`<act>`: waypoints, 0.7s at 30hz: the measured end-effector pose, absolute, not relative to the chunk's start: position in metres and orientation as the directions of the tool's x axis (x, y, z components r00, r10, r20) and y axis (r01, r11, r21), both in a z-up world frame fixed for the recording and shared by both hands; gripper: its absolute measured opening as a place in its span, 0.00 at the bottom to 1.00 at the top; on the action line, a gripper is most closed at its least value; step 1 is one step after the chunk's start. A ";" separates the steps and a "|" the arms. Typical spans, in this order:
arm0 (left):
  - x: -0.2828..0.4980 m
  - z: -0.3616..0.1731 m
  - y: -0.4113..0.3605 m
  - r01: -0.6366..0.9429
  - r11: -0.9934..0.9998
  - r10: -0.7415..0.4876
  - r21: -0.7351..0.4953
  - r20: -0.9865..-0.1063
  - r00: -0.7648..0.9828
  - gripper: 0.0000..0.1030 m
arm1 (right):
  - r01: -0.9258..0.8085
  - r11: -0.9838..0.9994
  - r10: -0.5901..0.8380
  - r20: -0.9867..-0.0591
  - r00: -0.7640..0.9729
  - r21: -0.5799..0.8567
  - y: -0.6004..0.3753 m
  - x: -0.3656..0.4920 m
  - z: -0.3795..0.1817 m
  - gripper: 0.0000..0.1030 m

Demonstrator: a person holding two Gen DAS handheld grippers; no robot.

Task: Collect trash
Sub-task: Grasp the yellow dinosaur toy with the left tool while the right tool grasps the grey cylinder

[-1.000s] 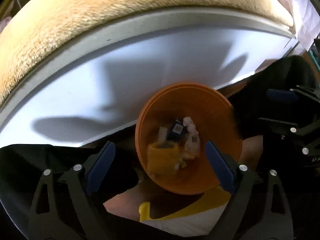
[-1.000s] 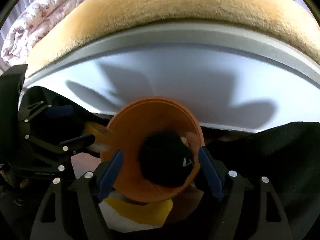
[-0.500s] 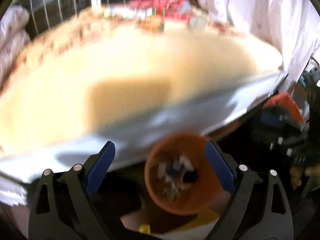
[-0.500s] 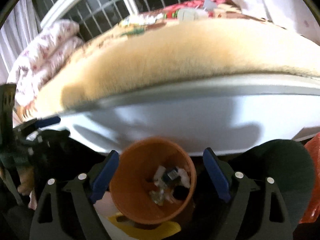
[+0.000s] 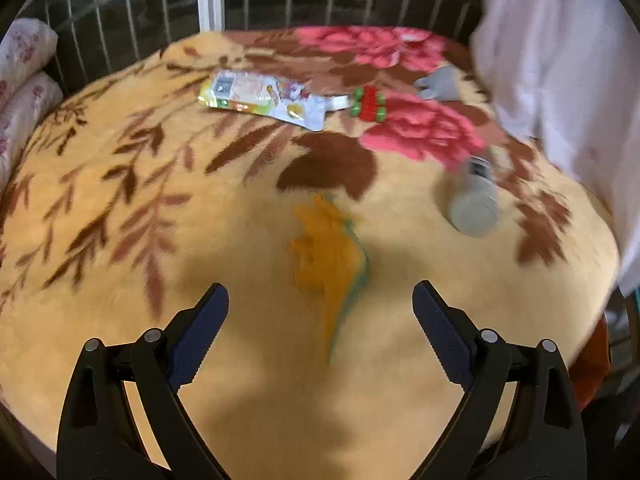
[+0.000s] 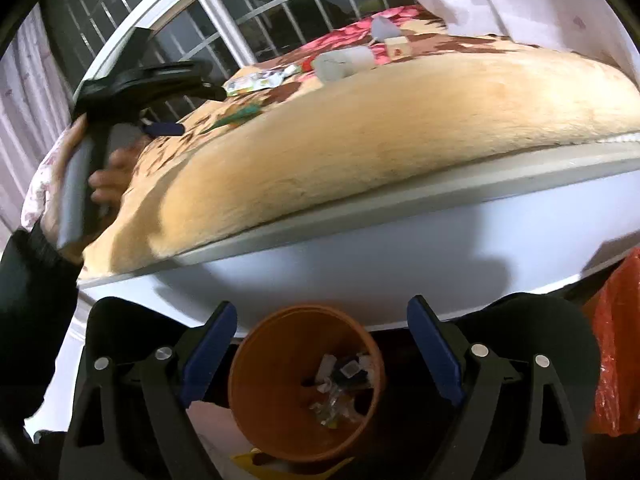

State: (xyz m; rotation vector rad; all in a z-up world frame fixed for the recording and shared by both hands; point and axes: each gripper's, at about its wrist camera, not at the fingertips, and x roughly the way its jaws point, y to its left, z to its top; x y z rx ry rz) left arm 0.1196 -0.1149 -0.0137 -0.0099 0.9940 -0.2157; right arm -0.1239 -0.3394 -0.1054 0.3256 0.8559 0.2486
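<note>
My left gripper (image 5: 320, 304) hangs open and empty over a bed with a flowered blanket (image 5: 120, 220). Ahead of its fingers lies an orange and green toy dinosaur (image 5: 328, 260). Farther off are a grey tube (image 5: 474, 204), printed snack wrappers (image 5: 260, 98) and a small red and green piece (image 5: 368, 104). My right gripper (image 6: 320, 320) stands open above an orange bin (image 6: 260, 400) on the floor beside the bed, with nothing between its fingers. Scraps of trash (image 6: 340, 384) lie in the bin's bottom. The right wrist view also shows the left gripper (image 6: 160, 128), held by a hand (image 6: 108, 176) over the bed.
A white bed frame (image 6: 400, 248) runs between bin and blanket. A barred window (image 5: 160, 8) stands behind the bed, with white cloth (image 5: 560, 60) hanging at the right. A red plastic bag (image 6: 616, 344) lies on the floor at the right, and folded flowered bedding (image 5: 20, 80) at the left.
The left gripper rose from above the bin to over the bed. The right gripper opened wider, let a dark thing drop into the bin, and drew up and back.
</note>
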 end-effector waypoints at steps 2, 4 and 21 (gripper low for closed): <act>0.146 -0.026 -0.120 0.140 0.985 -0.161 -0.104 -0.855 0.494 0.88 | -0.079 0.924 0.336 -0.695 0.636 0.375 -0.343 -0.122 -0.105 0.83; 0.168 -0.042 -0.122 0.102 0.984 -0.175 -0.144 -0.878 0.446 0.88 | -0.074 0.926 0.328 -0.691 0.644 0.370 -0.347 -0.119 -0.103 0.83; 0.096 -0.007 -0.082 0.168 0.970 -0.242 -0.176 -0.772 0.588 0.52 | -0.087 0.918 0.333 -0.630 0.702 0.388 -0.375 0.012 -0.013 0.87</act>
